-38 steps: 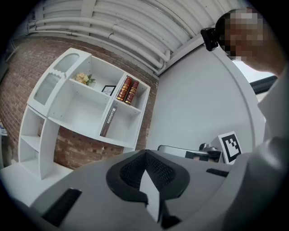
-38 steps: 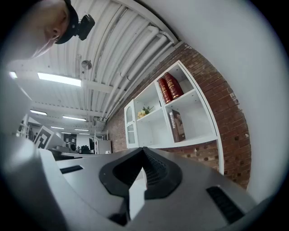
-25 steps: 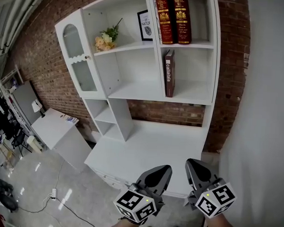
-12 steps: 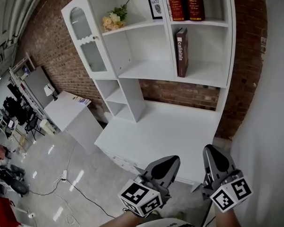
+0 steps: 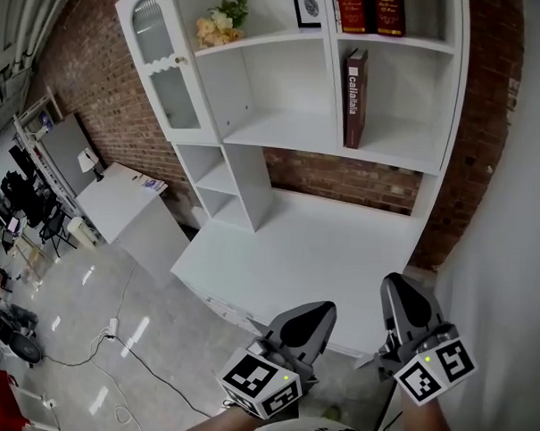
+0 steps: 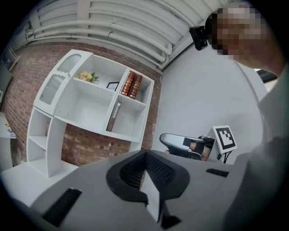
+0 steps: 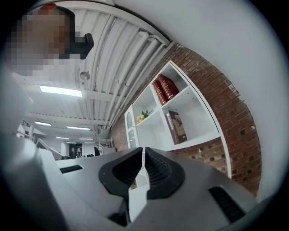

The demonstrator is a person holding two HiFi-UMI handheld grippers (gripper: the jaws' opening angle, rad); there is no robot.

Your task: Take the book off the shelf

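Book (image 5: 354, 98) on the shelf unit (image 5: 283, 126), untouched. Dark maroon, white lettering on the spine, standing upright in the right-hand middle compartment, against that compartment's left wall. The rest of that compartment holds nothing else.

Left gripper (image 5: 319, 312): low in the head view, in front of the tabletop's (image 5: 313, 248) near edge, pointing toward the shelf. Jaws together, nothing between them; the left gripper view shows the pads meeting at the tips.

Right gripper (image 5: 396, 292): just right of the left one, also at the tabletop's near edge, aimed roughly the same way. Jaws closed on nothing; in the right gripper view only a hairline seam shows between the ribbed pads. Both are well apart from the book, with the whole tabletop between.

Marker cubes face the head camera: left (image 5: 261, 387), right (image 5: 435, 369).

Other shelf contents:
- two red books (image 5: 368, 9) with gold print, compartment directly above the task book
- framed picture (image 5: 308, 2) and flowers (image 5: 216, 20), upper compartment to the left
- arched glass door (image 5: 165, 63) on the far-left section

Brick wall (image 5: 105, 96) sits behind the unit. Low white cabinet (image 5: 118, 212) stands on the floor to the left.
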